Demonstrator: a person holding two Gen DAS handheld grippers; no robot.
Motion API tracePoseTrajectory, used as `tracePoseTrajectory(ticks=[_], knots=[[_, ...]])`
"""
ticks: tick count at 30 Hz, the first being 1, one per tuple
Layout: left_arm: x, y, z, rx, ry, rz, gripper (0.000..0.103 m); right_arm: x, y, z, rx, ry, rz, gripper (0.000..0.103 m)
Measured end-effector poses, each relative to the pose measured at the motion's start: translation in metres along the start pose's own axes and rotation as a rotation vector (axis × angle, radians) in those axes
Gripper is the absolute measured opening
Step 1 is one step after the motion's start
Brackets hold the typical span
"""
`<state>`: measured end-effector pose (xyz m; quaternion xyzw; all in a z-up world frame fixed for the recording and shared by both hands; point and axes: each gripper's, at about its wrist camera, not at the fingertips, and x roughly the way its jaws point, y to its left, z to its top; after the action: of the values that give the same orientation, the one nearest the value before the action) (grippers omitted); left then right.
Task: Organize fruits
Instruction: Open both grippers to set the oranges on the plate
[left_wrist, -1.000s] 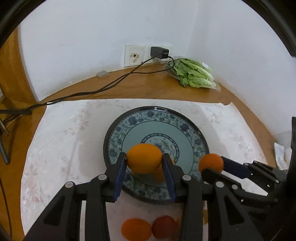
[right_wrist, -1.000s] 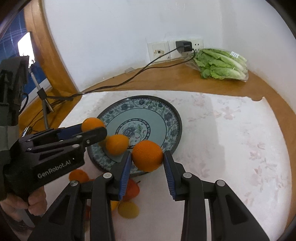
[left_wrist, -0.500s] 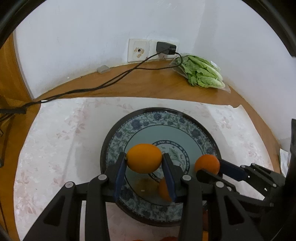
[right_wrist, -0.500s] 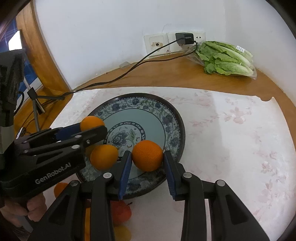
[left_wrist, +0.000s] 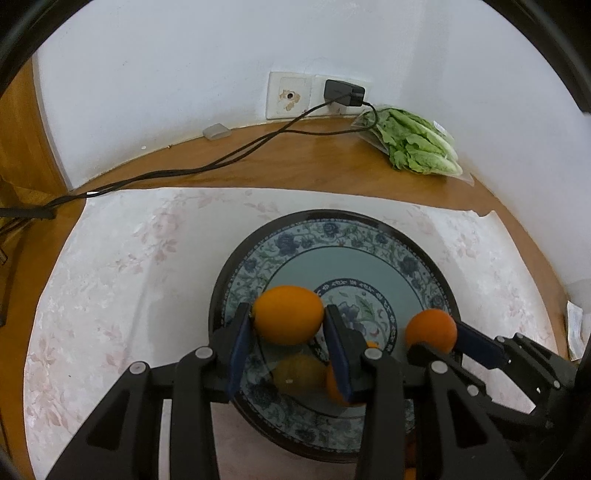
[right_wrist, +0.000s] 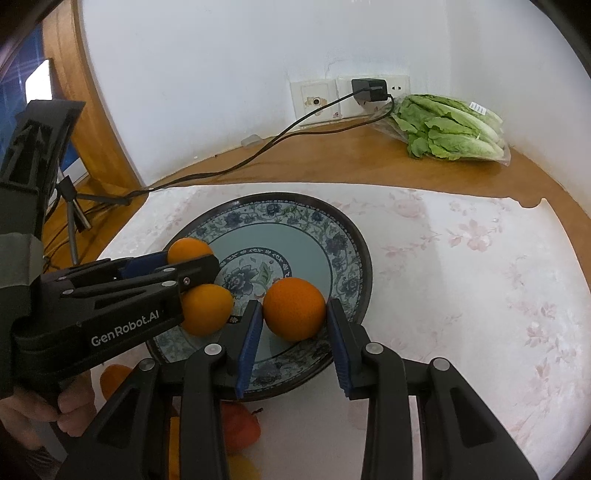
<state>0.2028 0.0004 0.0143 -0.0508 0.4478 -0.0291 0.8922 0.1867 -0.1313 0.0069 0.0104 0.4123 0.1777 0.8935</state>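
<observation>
Left gripper (left_wrist: 288, 325): blue pads clamped on an oval orange (left_wrist: 288, 314), narrow gap, fruit gripped at both sides. Held just above the near-left part of the plate (left_wrist: 417, 258); reflection visible in the glaze beneath, so apparently not yet resting, though contact hard to judge from this angle.

Right gripper (right_wrist: 294, 321): closed on a round orange (right_wrist: 294, 308), pads pressing both flanks. Poised over the near-right part of the plate well (right_wrist: 314, 258).

Third orange (right_wrist: 205, 309) lying on the plate near its near-left rim, partly hidden behind the left gripper's fingers in the right wrist view.

Against a second ago: both held oranges then over the plate's near rim, now further in over the glazed well; plate larger and lower in both views. Grips unchanged, same openings.

Loose fruit off the plate near the front edge of the cloth (right_wrist: 480, 277): an orange piece (right_wrist: 114, 380), a red one (right_wrist: 240, 428), a yellow one (right_wrist: 240, 467), all partly hidden.

Hand (right_wrist: 55, 410) on the left gripper's handle, low left.

Far side: bare wooden tabletop (right_wrist: 332, 158), black cable (left_wrist: 221, 162) running across it to a charger (left_wrist: 341, 94) in the wall socket; bagged lettuce (right_wrist: 448, 127) at the back right corner.
</observation>
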Motion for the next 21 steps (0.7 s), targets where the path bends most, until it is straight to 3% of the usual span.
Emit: tracePoseTrajectory(ticks=[5,10,14,21], knots=[[-0.001,0.002,-0.001,-0.006,-0.003,-0.011,0.042,0.002,0.003,-0.002,-0.022,0.001,-0.005,0.036],[-0.006,0.001,0.001,-0.009,0.011,-0.036,0.058,0.003,-0.003,0.0,0.014,0.012,0.03,0.036],[-0.018,0.0,-0.003,0.021,-0.006,-0.028,0.063,0.002,-0.005,-0.001,0.013,0.005,0.061,0.038],[-0.041,0.006,-0.006,-0.003,0.002,-0.041,0.065,-0.006,0.0,-0.002,0.049,0.015,0.08,0.05]])
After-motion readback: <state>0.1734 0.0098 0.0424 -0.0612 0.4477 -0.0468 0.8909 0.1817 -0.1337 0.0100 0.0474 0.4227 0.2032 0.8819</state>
